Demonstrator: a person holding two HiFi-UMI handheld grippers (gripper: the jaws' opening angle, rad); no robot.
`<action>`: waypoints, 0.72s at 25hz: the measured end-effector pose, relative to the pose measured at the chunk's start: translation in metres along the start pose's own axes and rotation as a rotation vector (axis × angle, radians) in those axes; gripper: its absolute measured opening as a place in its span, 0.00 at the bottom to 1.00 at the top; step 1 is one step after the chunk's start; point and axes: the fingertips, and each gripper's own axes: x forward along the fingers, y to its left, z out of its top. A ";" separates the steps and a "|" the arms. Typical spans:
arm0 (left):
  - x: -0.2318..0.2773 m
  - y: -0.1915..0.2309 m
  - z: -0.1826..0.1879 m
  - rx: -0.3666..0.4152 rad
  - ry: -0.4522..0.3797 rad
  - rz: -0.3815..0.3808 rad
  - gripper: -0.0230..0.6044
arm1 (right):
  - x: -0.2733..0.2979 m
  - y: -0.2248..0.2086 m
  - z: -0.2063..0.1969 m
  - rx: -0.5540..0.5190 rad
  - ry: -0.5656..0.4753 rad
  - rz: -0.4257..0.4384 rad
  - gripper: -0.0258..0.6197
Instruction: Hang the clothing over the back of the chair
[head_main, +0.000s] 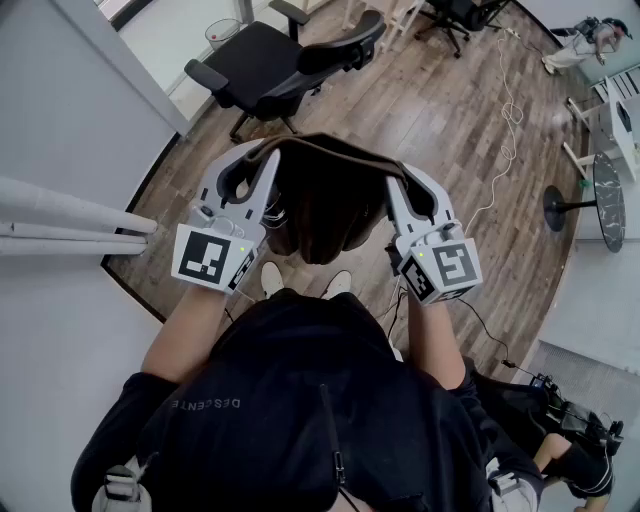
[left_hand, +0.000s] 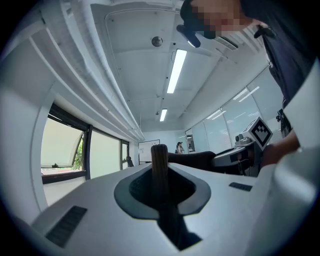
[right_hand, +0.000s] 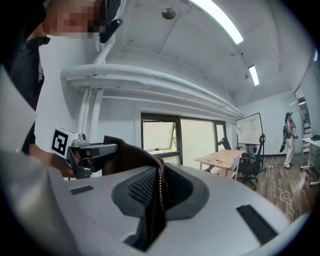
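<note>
A dark brown garment hangs stretched between my two grippers, in front of the person's chest. My left gripper is shut on its left top edge, and a brown fold stands pinched between the jaws. My right gripper is shut on the right top edge, where a zip edge runs between the pads. A black office chair stands on the wooden floor ahead, its back toward the right. Both grippers point level, well short of the chair.
A white wall and pipes lie at the left. A white cable snakes over the floor at the right, near a round table base. Another chair stands at the top. The person's shoes show below the garment.
</note>
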 end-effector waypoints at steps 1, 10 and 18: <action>-0.001 0.000 0.000 -0.003 0.001 0.002 0.12 | 0.000 0.002 0.001 0.005 0.005 0.003 0.11; -0.005 -0.007 -0.001 -0.016 -0.015 0.010 0.12 | -0.001 -0.003 -0.009 0.075 0.012 -0.025 0.11; -0.002 -0.010 0.005 -0.021 -0.042 0.017 0.12 | -0.005 -0.007 -0.004 0.067 -0.004 -0.018 0.11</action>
